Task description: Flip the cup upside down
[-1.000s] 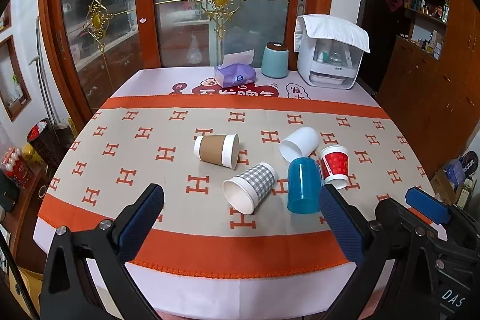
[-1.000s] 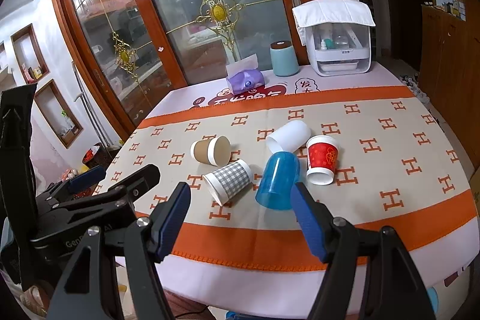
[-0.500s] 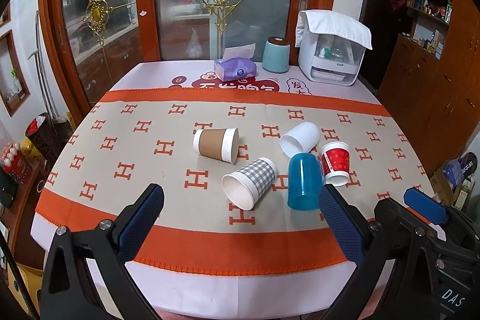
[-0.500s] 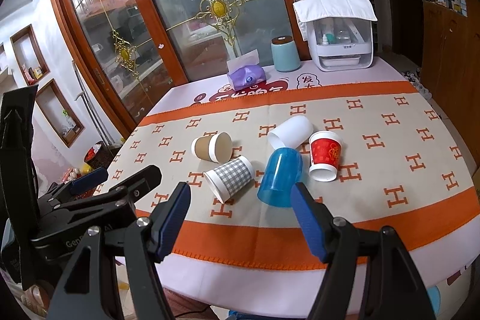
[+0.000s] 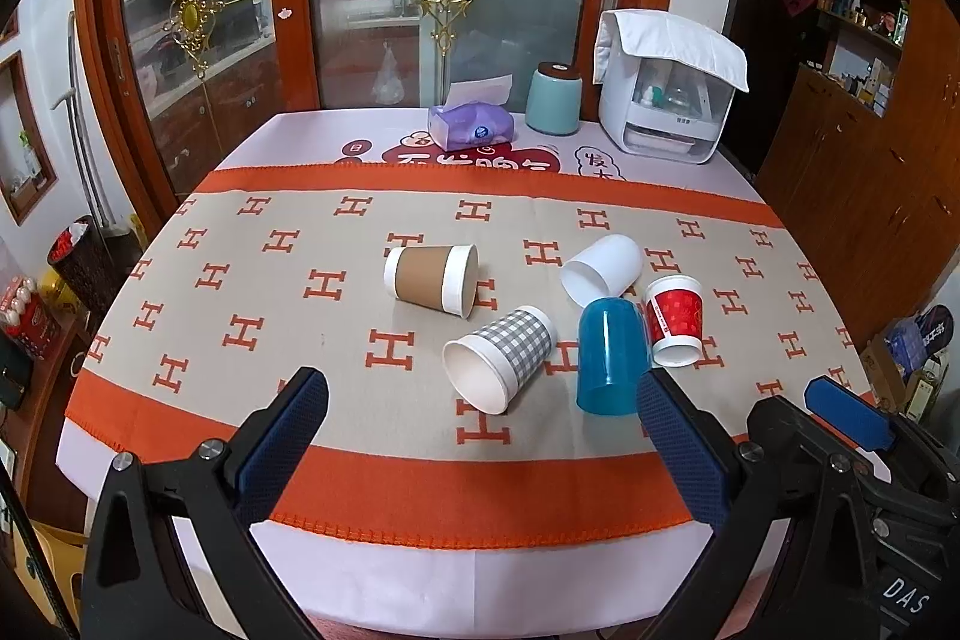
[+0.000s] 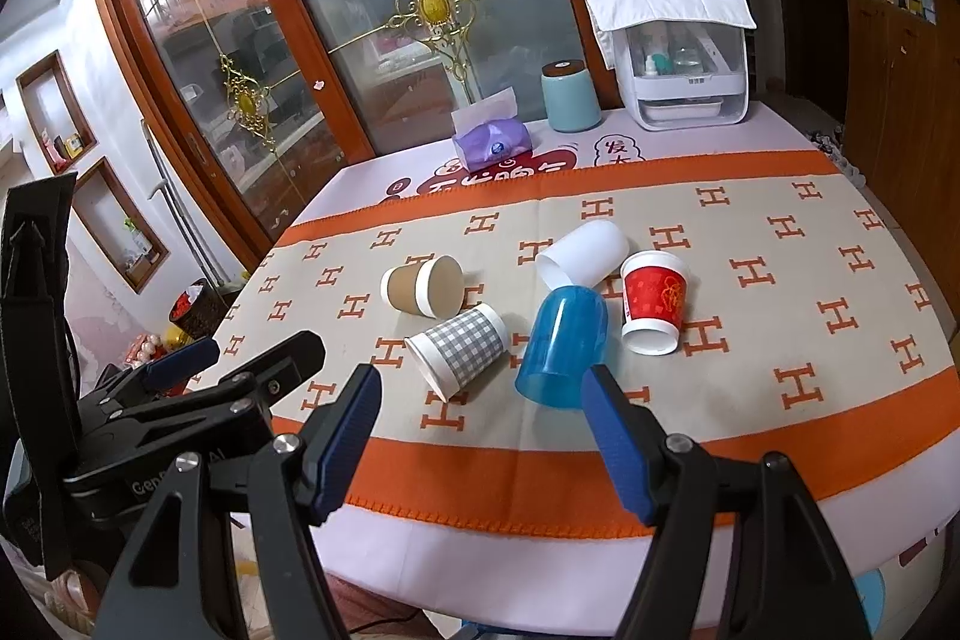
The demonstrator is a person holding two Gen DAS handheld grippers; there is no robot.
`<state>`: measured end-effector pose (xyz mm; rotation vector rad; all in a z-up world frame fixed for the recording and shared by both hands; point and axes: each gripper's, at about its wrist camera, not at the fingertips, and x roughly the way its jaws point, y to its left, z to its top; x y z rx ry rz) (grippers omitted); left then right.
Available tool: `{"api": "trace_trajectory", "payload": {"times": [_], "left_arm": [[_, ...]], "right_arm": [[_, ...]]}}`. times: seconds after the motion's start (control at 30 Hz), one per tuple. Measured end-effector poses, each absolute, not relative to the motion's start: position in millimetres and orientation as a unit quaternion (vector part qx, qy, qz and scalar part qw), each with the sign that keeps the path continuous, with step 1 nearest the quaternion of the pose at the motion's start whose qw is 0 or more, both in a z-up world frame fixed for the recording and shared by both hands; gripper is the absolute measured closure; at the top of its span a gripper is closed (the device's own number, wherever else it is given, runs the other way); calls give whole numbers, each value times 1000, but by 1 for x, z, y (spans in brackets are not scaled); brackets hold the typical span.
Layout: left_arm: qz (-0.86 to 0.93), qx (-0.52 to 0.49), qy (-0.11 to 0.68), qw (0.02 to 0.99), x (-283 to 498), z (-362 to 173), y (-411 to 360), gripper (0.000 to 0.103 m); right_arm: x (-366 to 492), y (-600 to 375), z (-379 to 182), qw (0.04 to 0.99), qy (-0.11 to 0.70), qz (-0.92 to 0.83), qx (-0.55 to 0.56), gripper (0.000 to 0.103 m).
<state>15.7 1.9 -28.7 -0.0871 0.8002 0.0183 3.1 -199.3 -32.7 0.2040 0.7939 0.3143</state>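
Observation:
Several cups sit on the table runner. A brown paper cup (image 5: 431,280) (image 6: 423,285), a grey checked cup (image 5: 501,358) (image 6: 459,349) and a white cup (image 5: 603,268) (image 6: 582,253) lie on their sides. A blue plastic cup (image 5: 612,355) (image 6: 564,337) and a red cup (image 5: 675,319) (image 6: 654,301) stand mouth down. My left gripper (image 5: 480,445) is open and empty, held above the table's near edge. My right gripper (image 6: 483,436) is open and empty, near the front edge, short of the blue cup. The left gripper also shows in the right wrist view (image 6: 240,370).
At the back of the table (image 5: 360,568) stand a purple tissue pack (image 5: 471,127), a teal canister (image 5: 553,97) and a white appliance under a cloth (image 5: 666,97). Glass doors are behind; wooden cabinets are to the right.
Both grippers have pulled back and up a little from the table, so the cups look slightly farther. No cup has moved.

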Motion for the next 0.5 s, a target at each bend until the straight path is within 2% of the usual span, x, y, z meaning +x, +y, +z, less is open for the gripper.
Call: {"api": "trace_trajectory", "payload": {"times": [0.5], "left_arm": [[9, -45, 403, 914, 29, -34, 2, 1]], "right_arm": [[16, -196, -38, 898, 400, 154, 101, 33]]}}
